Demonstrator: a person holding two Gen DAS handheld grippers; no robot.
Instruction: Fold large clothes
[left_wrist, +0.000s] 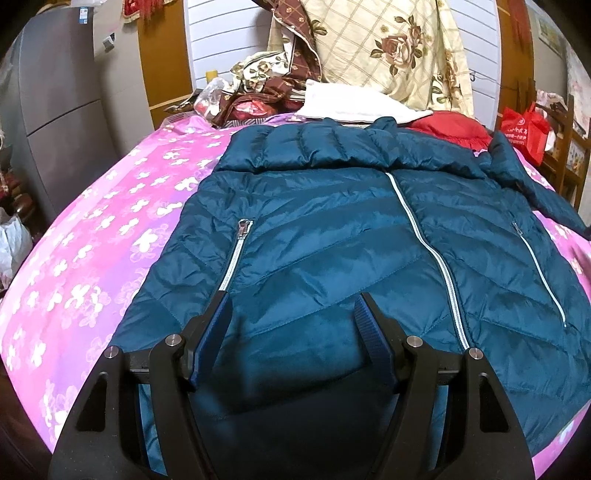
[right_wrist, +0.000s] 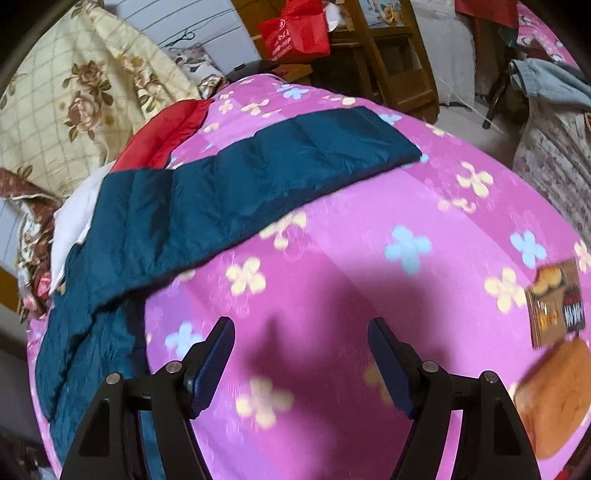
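Observation:
A teal quilted jacket (left_wrist: 332, 229) lies front up on the pink flowered bedspread (left_wrist: 92, 229), its silver zip closed down the middle. My left gripper (left_wrist: 293, 301) hovers open over the jacket's hem, nothing between its fingers. In the right wrist view one teal sleeve (right_wrist: 258, 173) stretches out across the bedspread (right_wrist: 369, 229), and the jacket's side (right_wrist: 85, 350) runs down the left. My right gripper (right_wrist: 301, 325) stands open above bare bedspread, to the right of the jacket and below the sleeve.
A floral quilt (left_wrist: 388, 48), a white cloth (left_wrist: 343, 103) and a red garment (left_wrist: 450, 127) are piled at the bed's head. A red bag (right_wrist: 295, 31) and wooden furniture (right_wrist: 399, 55) stand past the bed. A printed packet (right_wrist: 554, 302) and an orange cushion (right_wrist: 554, 395) lie at the right.

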